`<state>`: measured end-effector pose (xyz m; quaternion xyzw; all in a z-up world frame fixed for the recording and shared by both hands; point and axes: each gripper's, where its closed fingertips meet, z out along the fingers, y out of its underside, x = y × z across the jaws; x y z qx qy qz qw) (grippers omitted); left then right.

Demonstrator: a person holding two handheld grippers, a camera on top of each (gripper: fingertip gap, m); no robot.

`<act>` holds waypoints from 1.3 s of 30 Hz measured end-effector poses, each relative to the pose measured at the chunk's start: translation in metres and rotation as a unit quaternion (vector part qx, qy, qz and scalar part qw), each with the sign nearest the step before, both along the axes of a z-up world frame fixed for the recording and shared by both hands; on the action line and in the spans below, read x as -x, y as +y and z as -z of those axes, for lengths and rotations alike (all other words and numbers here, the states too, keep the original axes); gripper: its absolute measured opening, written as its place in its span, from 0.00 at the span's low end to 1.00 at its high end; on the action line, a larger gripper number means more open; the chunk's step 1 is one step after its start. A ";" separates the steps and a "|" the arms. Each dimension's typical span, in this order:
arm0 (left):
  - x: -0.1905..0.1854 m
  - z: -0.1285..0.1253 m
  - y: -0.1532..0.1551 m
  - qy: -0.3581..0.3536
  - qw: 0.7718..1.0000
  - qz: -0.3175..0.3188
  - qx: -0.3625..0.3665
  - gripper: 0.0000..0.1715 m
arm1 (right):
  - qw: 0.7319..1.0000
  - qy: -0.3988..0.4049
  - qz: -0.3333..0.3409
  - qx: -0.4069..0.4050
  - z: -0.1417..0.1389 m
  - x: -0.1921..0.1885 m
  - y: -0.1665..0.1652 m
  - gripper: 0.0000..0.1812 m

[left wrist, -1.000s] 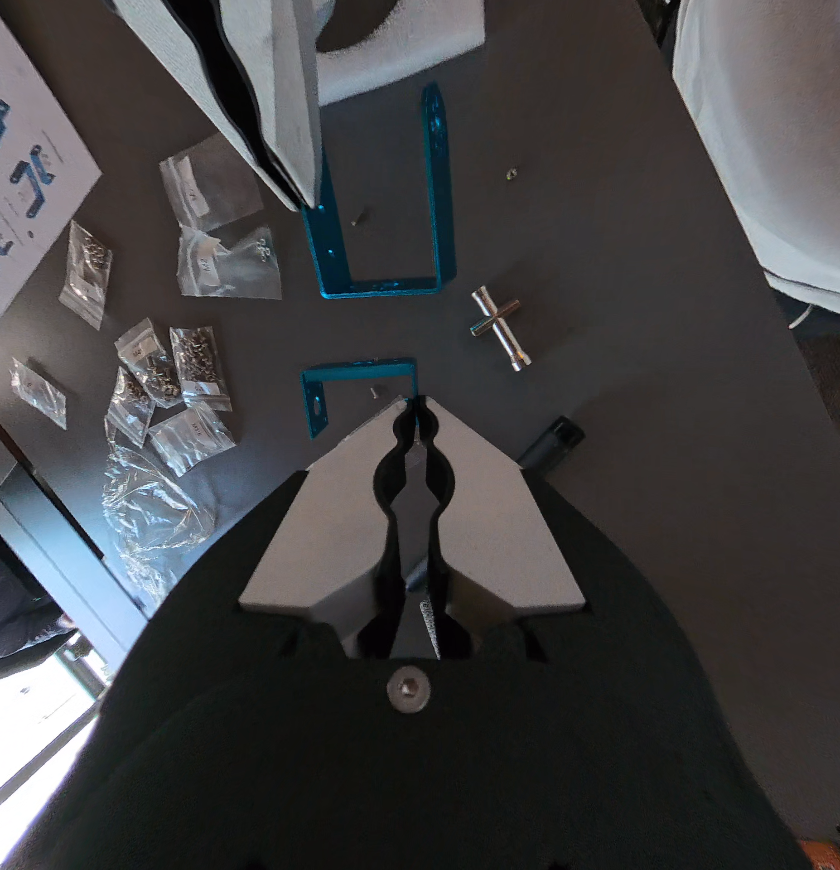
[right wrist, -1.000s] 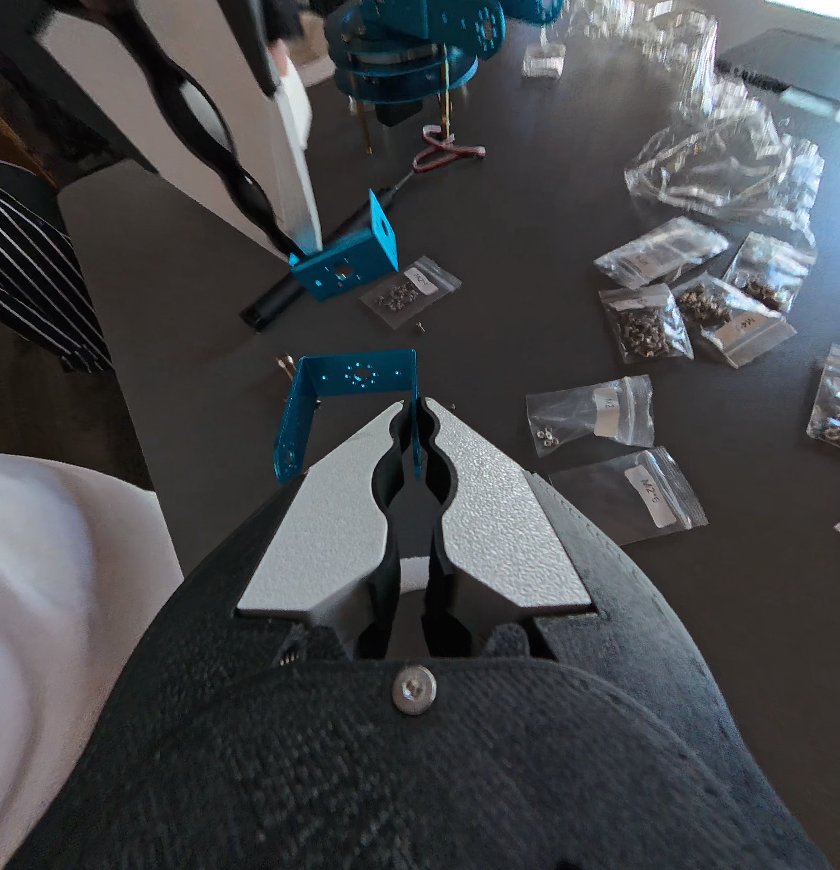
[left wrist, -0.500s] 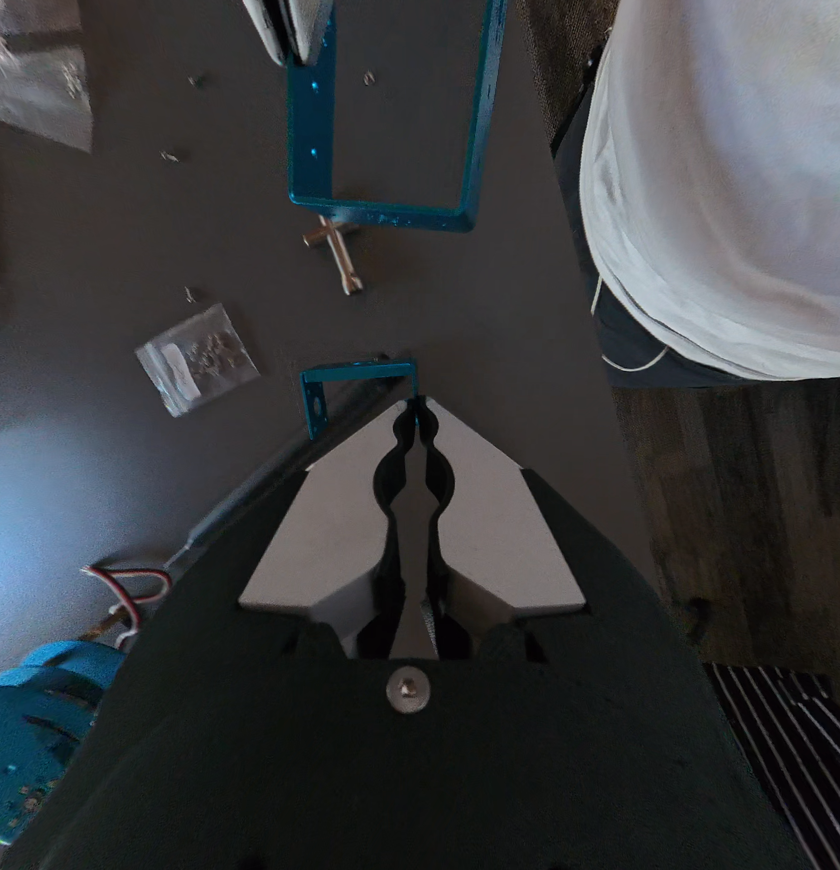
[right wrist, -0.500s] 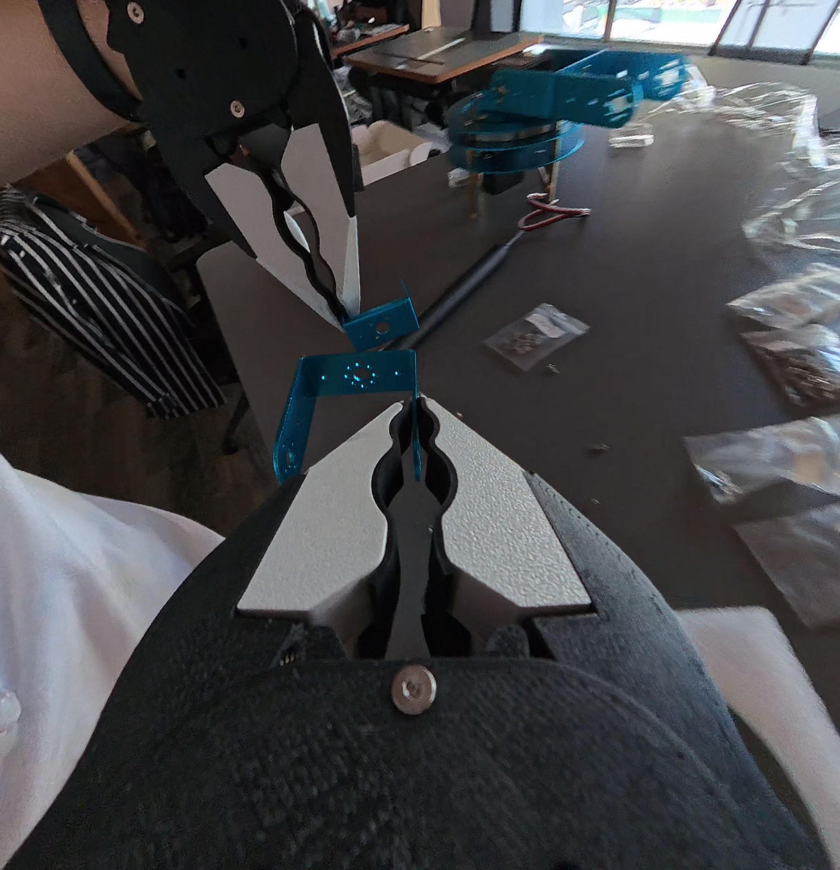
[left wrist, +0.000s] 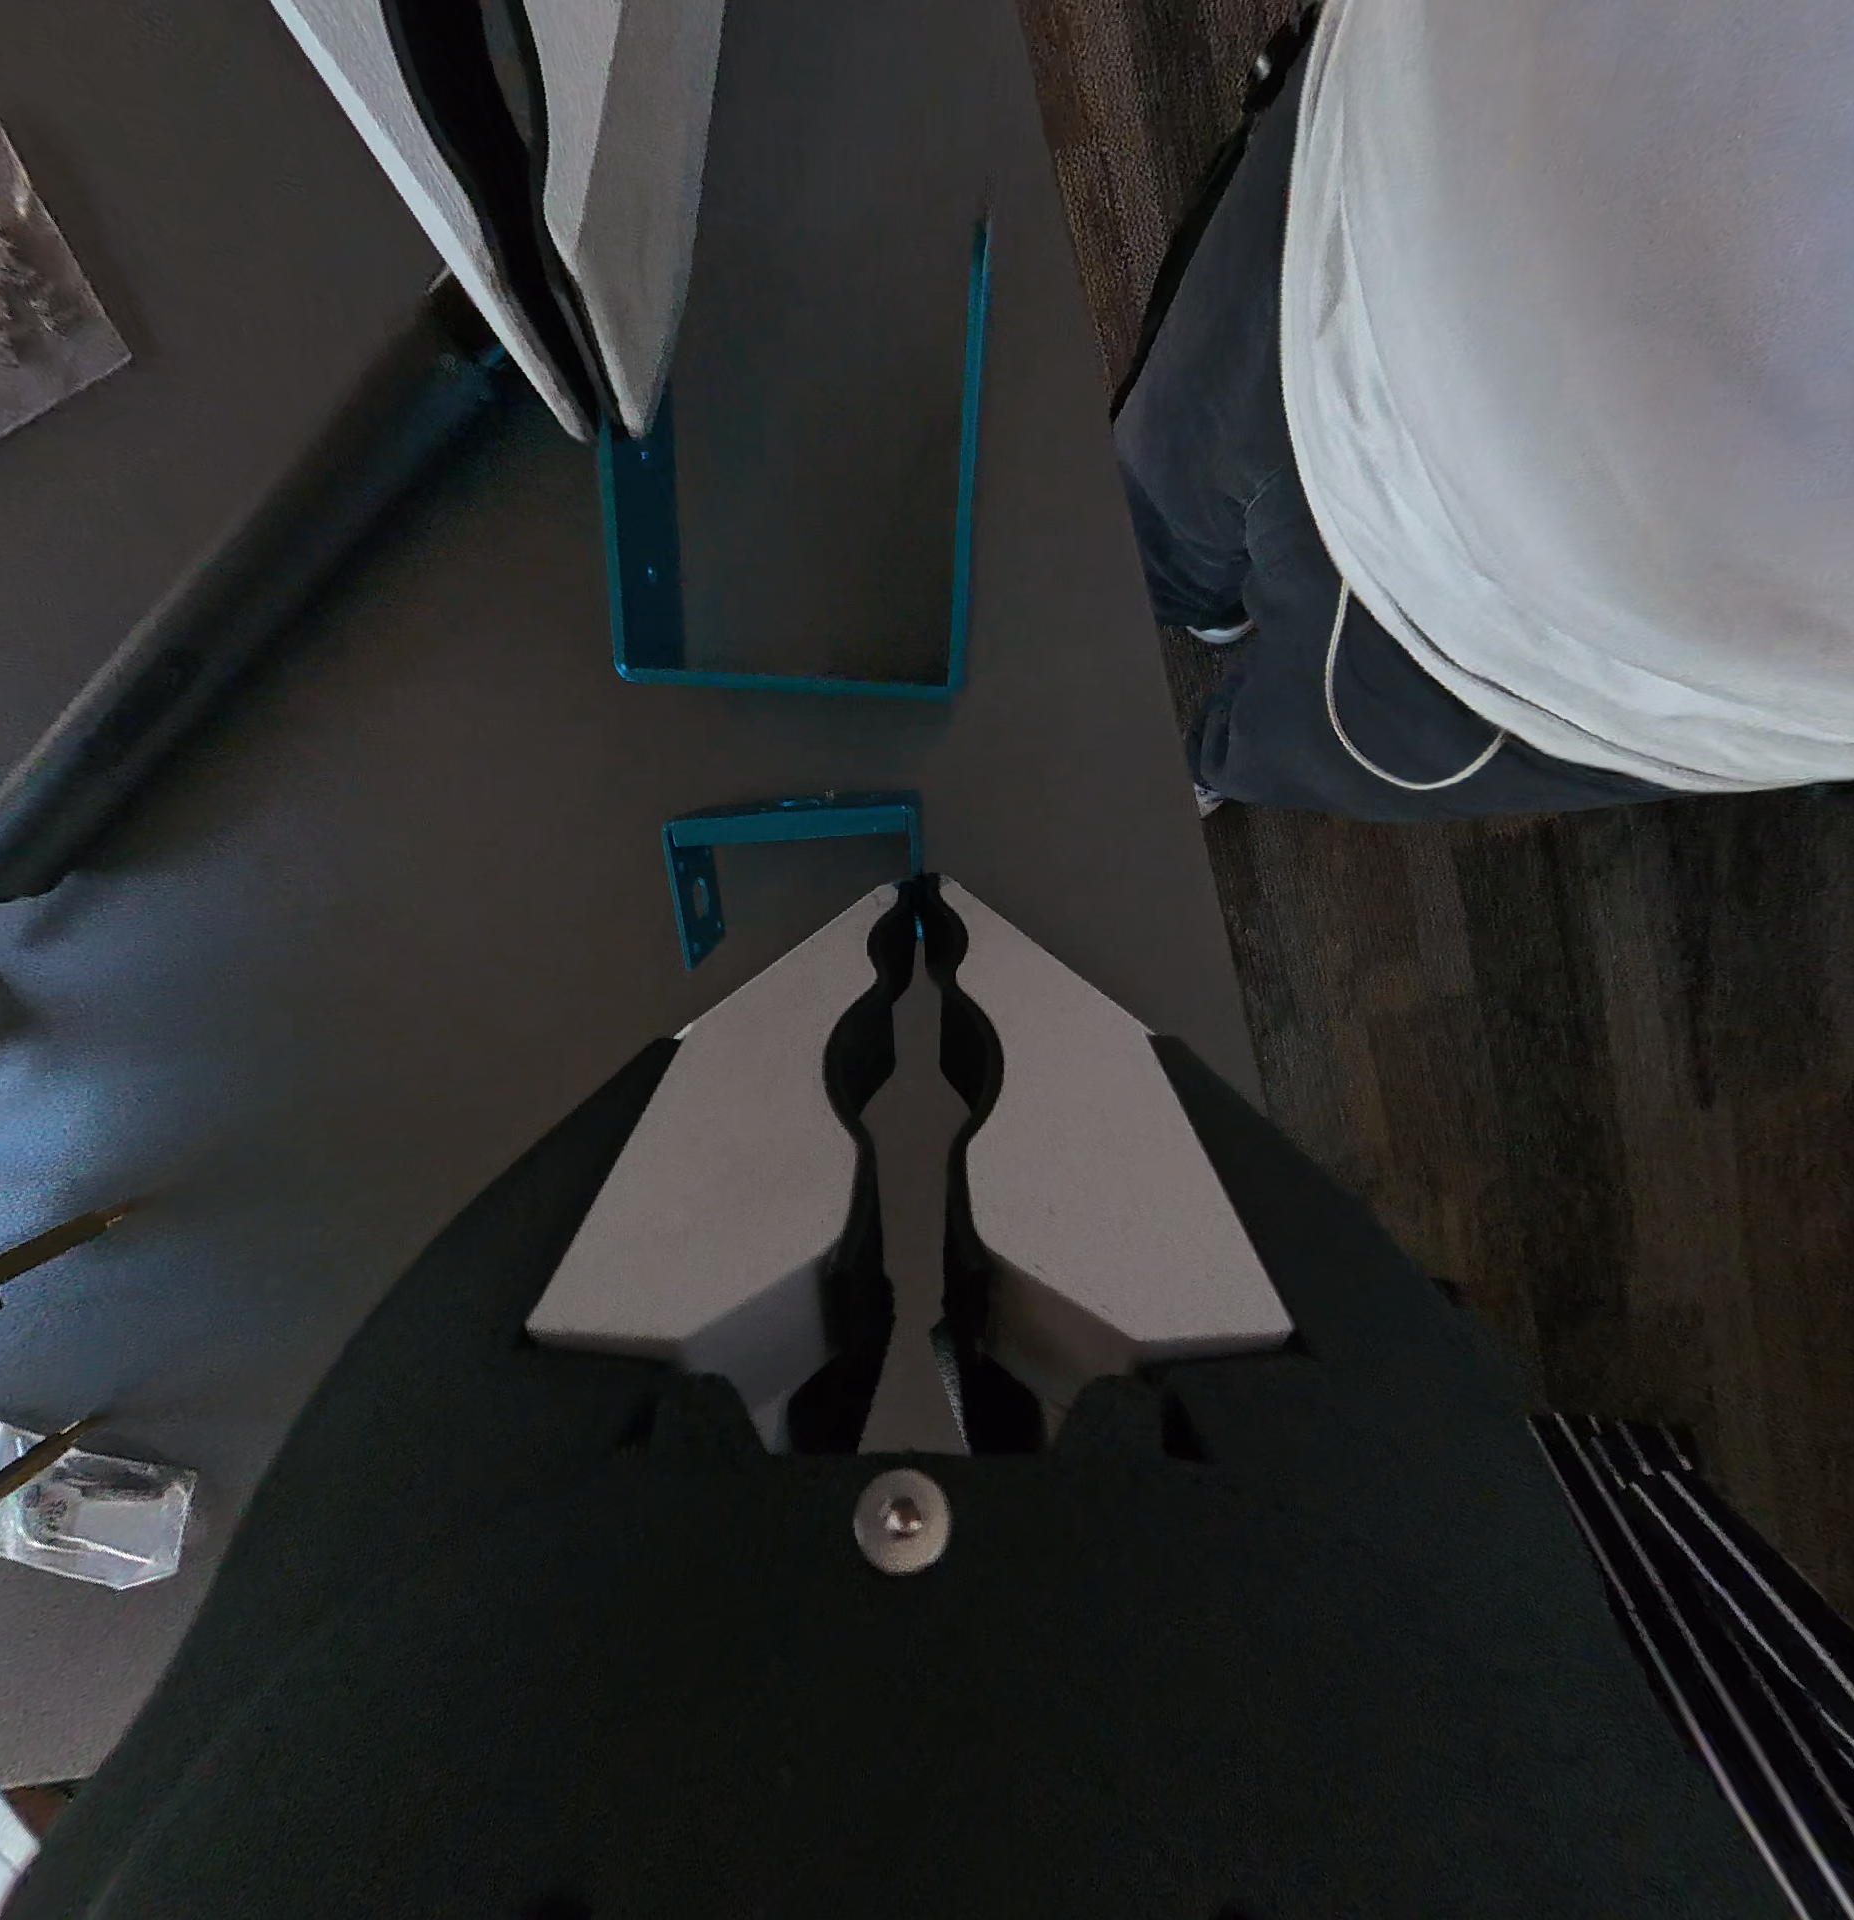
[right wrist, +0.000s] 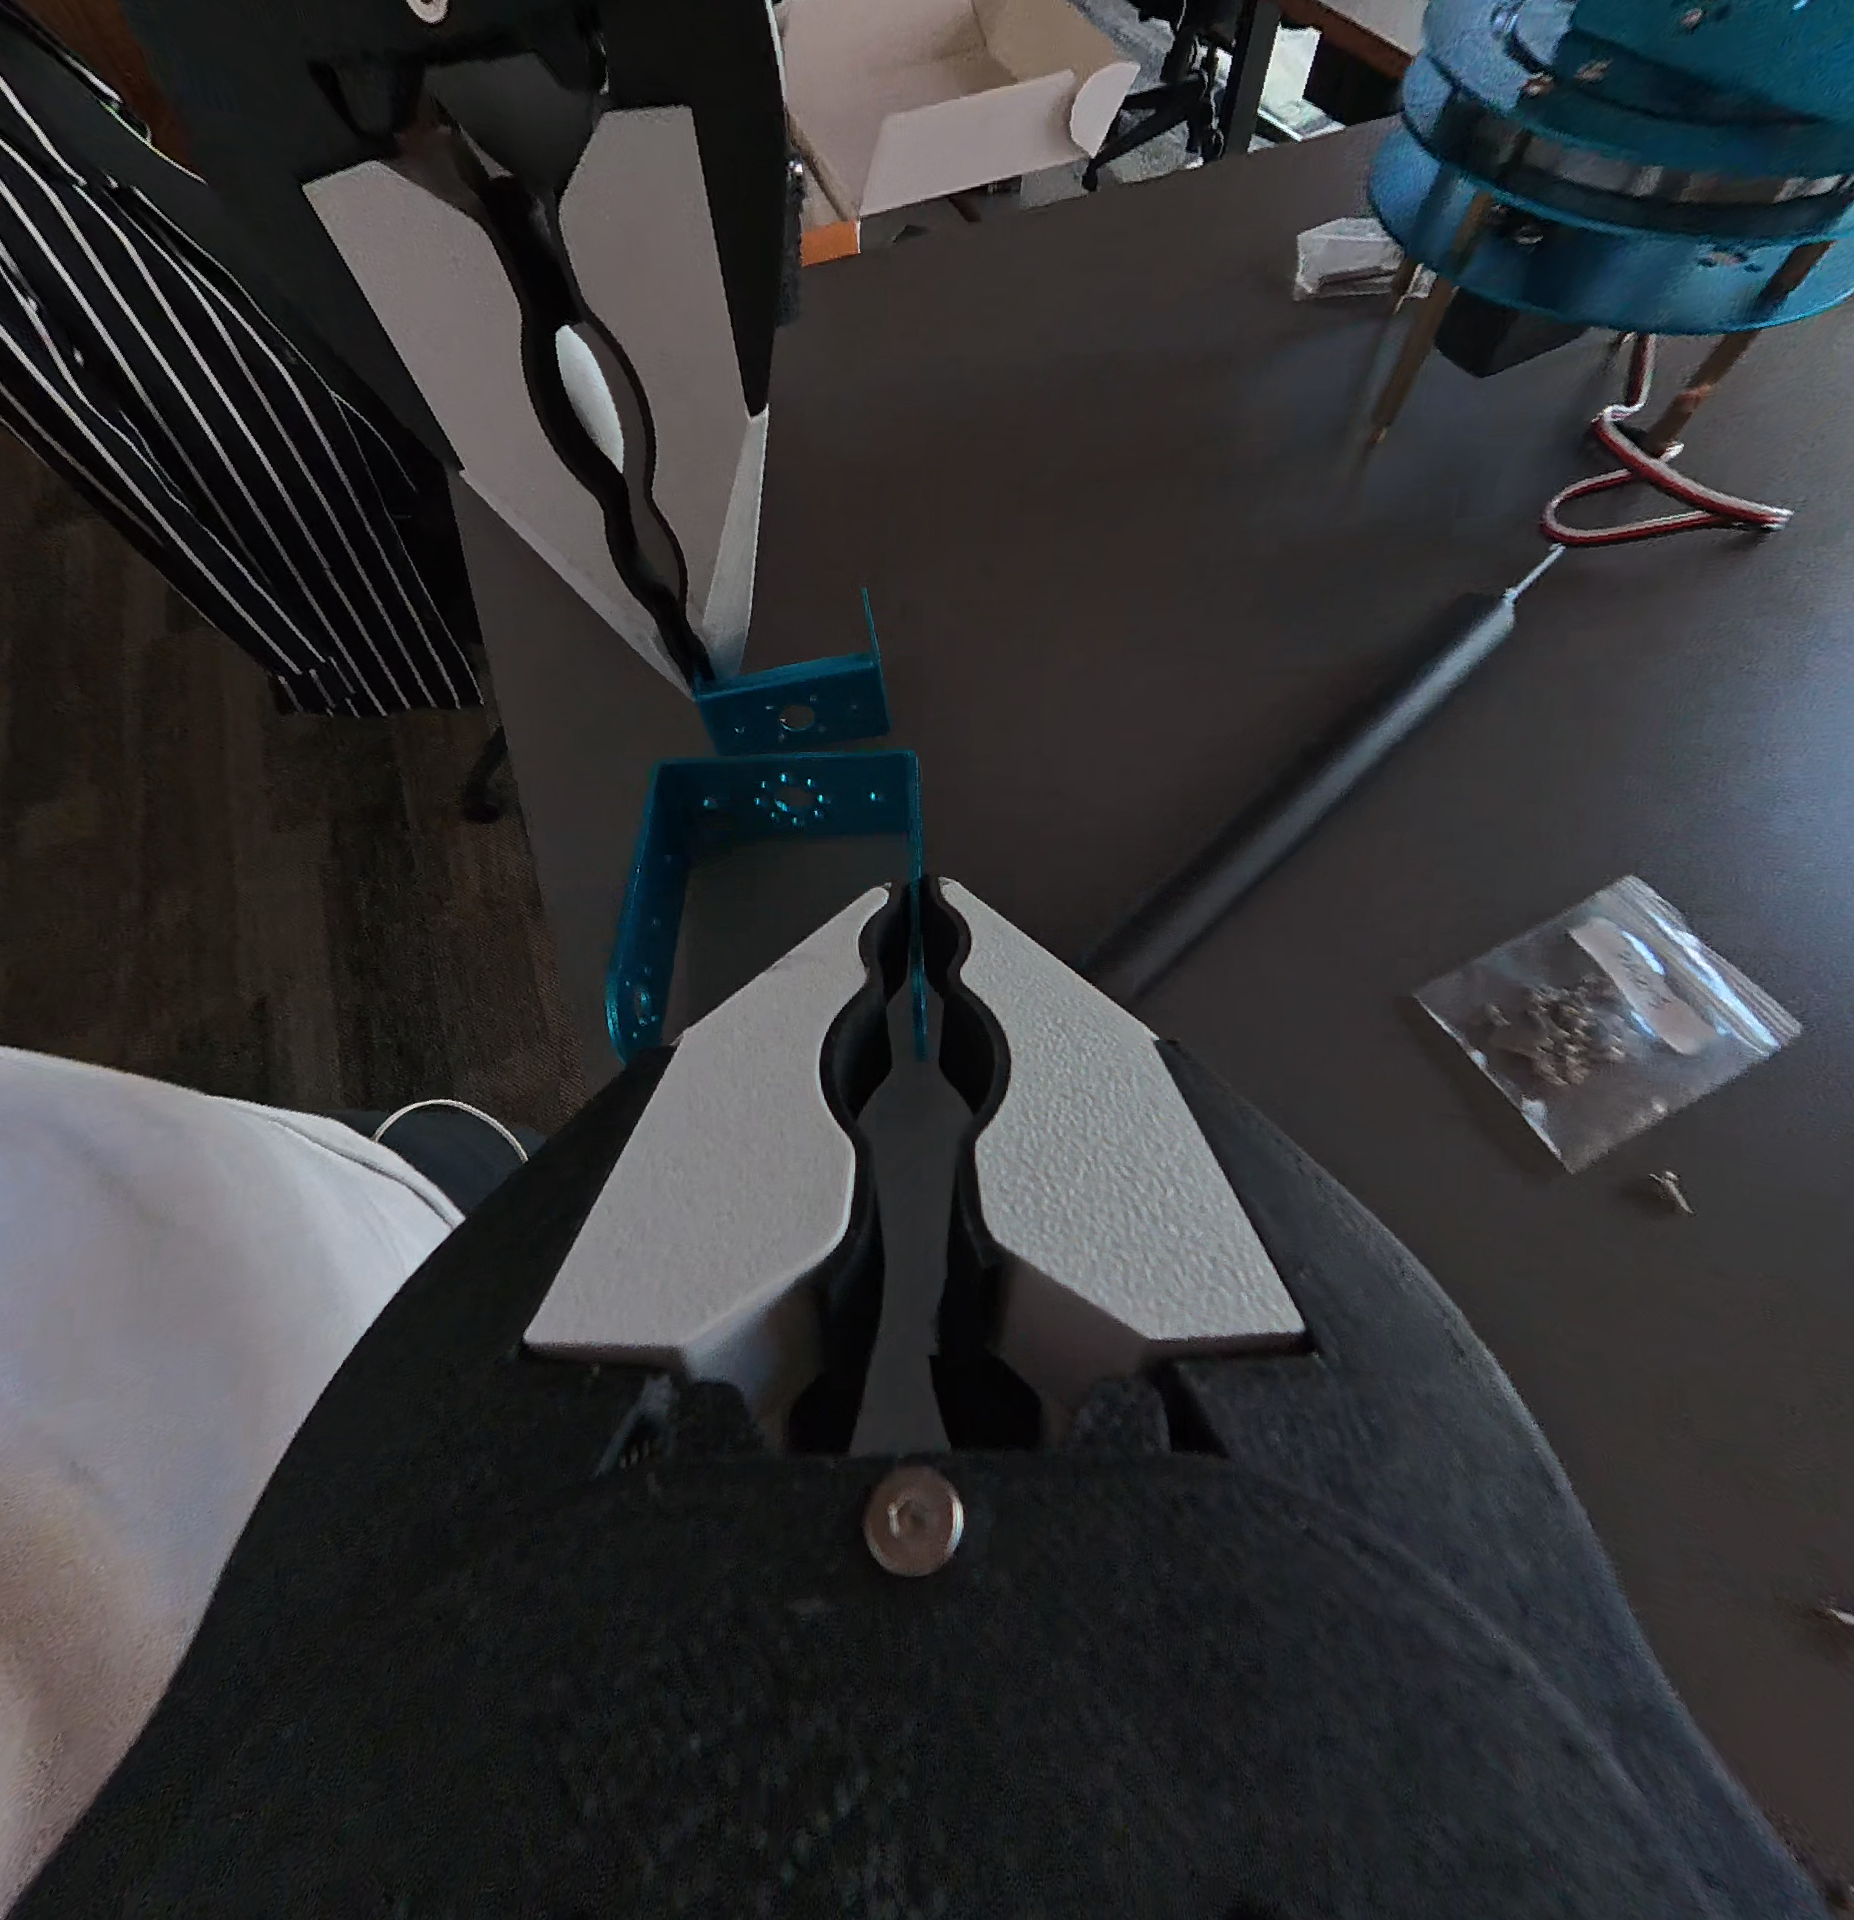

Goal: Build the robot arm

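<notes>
- My left gripper (left wrist: 918, 883) pinches the small blue bracket (left wrist: 788, 826).
- My right gripper (right wrist: 915, 885) pinches the larger blue U-bracket (right wrist: 777, 805), both above the dark surface (right wrist: 1162, 644).

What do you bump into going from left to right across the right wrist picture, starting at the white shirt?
White shirt → big blue bracket in the right tongs → grey rod → bag of screws.

Dim, wide-angle views with bent edges.
Daylight glares beyond the jaws; the surface (right wrist: 1162, 436) stays dark, with blur left of the jaws.
</notes>
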<state>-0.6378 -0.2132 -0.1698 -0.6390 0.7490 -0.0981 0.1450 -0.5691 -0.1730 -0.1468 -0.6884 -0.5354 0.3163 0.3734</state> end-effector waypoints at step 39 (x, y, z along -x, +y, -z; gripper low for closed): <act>0.000 -0.001 0.019 -0.231 0.959 -0.074 0.147 0.00 | 0.987 -0.102 0.094 0.078 0.007 0.030 -0.011 0.07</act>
